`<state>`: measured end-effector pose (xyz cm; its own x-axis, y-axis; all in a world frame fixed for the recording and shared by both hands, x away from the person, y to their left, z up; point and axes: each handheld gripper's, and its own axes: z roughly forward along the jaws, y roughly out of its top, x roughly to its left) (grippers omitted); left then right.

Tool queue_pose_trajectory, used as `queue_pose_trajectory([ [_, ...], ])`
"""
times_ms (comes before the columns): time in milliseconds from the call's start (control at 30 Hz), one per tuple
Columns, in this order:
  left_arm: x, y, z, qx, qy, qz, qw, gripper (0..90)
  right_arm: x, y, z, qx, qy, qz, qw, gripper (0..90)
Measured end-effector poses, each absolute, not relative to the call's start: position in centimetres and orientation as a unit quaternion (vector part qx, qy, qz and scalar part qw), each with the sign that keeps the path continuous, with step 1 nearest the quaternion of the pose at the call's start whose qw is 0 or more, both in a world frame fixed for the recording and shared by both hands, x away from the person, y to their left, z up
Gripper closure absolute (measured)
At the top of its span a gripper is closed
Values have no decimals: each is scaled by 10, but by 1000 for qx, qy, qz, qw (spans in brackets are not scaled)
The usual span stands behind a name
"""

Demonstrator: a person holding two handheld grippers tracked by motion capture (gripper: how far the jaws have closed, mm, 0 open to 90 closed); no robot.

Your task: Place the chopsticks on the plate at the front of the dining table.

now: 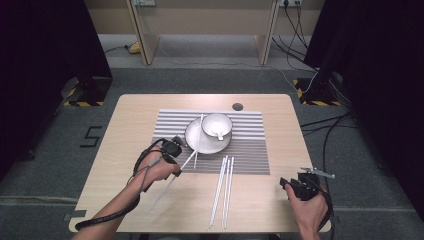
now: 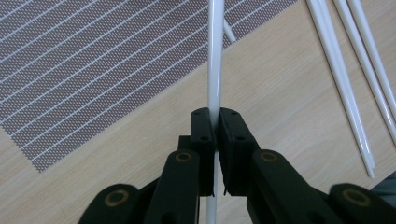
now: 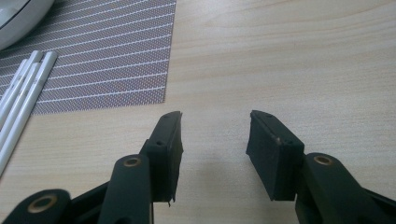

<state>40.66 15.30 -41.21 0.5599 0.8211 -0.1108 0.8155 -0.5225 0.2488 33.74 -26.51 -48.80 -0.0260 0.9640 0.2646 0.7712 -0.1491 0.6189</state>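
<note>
The left gripper (image 2: 215, 128) sits closest to the lens in the left gripper view, its two black jaws pressed onto a single white chopstick (image 2: 215, 60) that runs between the pads and extends past them over the striped placemat (image 2: 93, 70). In the high view this left gripper (image 1: 176, 159) is over the near left corner of the placemat (image 1: 250, 150), and the held chopstick (image 1: 170, 184) slants from the rim of the plate (image 1: 192, 136) down toward the near left part of the table (image 1: 130, 115). A white bowl (image 1: 217, 126) stands on the plate, toward its far right side, and another chopstick (image 1: 198, 140) lies across the plate. Three loose chopsticks (image 1: 223, 190) lie side by side, crossing the near edge of the placemat and pointing toward the near edge of the table. The right gripper (image 1: 295, 184) rests near the near right corner of the table, well apart from the tableware. In the right gripper view its jaws are spread with nothing between them above bare wood, and the three loose chopsticks (image 3: 21, 88) lie to the left on the placemat.
</note>
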Motion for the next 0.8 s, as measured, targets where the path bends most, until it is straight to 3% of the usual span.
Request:
queue_pose_trajectory([
  [800,420,159,-404,865,481,16,141,845,337,-266,-487,684,633,332,147,547],
])
